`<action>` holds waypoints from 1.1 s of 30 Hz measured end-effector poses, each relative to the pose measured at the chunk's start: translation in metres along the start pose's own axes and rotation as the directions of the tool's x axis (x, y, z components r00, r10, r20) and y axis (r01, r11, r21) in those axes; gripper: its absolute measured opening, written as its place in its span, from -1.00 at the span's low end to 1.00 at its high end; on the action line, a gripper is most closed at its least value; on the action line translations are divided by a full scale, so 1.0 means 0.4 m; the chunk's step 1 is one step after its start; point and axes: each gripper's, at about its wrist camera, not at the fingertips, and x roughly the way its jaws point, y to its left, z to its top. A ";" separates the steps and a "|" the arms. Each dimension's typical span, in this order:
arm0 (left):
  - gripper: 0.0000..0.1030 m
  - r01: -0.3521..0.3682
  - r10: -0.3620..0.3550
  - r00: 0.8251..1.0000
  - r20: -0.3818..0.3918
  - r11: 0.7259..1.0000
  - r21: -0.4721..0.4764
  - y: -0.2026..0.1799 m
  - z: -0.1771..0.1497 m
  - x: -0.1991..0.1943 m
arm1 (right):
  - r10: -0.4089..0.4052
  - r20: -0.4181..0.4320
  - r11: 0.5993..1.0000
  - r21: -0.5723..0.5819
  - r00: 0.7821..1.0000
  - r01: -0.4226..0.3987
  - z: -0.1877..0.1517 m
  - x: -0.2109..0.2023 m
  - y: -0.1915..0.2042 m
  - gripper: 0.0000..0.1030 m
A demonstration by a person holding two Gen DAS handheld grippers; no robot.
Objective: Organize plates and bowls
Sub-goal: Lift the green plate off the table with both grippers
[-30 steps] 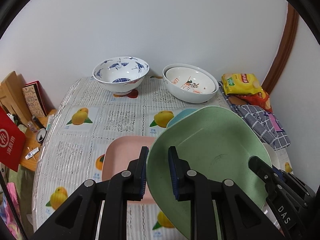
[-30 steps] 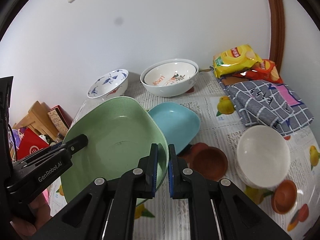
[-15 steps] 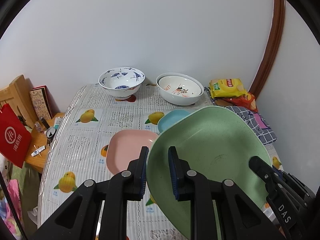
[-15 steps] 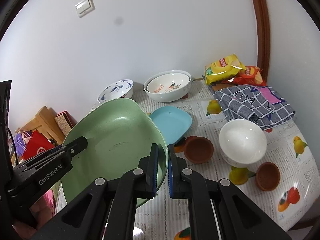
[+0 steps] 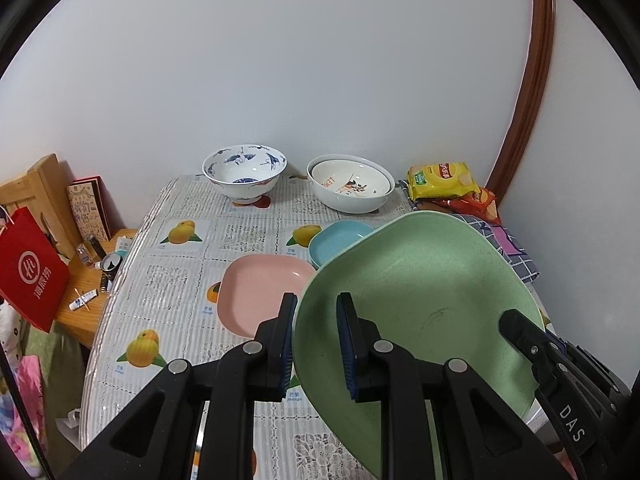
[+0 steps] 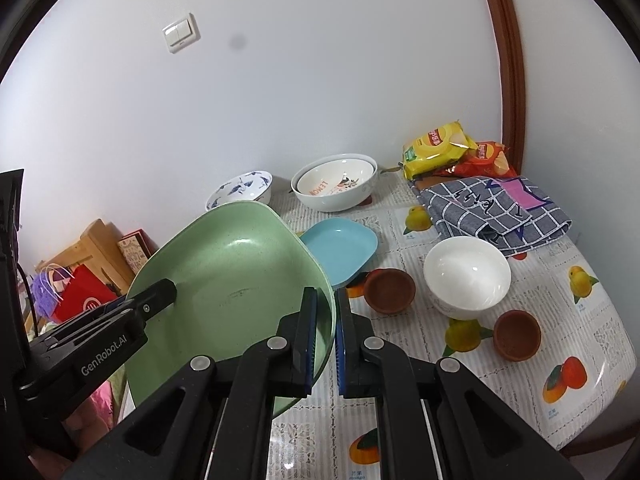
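A large green plate (image 5: 424, 300) (image 6: 236, 280) hangs above the table, held from both sides. My left gripper (image 5: 318, 320) is shut on its left rim, and my right gripper (image 6: 326, 312) is shut on its right rim. Below it on the tablecloth lie a pink plate (image 5: 256, 288) and a blue plate (image 5: 340, 236) (image 6: 344, 248). At the back stand a blue-and-white bowl (image 5: 245, 170) (image 6: 244, 190) and two nested white bowls (image 5: 352, 186) (image 6: 334, 184). A plain white bowl (image 6: 466, 276) and two small brown bowls (image 6: 390, 290) (image 6: 516, 334) sit to the right.
Snack bags (image 6: 440, 146) and a folded checked cloth (image 6: 496, 208) lie at the back right by the wall. Left of the table (image 5: 176, 280) a low wooden stand (image 5: 80, 304) holds a red bag (image 5: 30, 276), books and small items.
Both grippers, still shut on the green plate, have lifted it and pulled back from the wall; the table items look smaller and more of the table shows.
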 end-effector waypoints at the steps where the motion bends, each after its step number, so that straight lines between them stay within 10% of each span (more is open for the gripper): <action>1: -0.63 -0.005 0.005 1.000 0.004 1.000 0.004 -0.001 -0.001 -0.005 | 0.004 0.001 1.000 0.003 1.000 -0.004 -0.003 -0.004 -0.001 -0.85; 33: -0.63 -0.063 0.063 0.998 -0.016 0.996 -0.057 0.059 0.074 0.078 | 0.051 -0.040 0.997 -0.059 0.998 -0.053 0.087 0.114 0.046 -0.85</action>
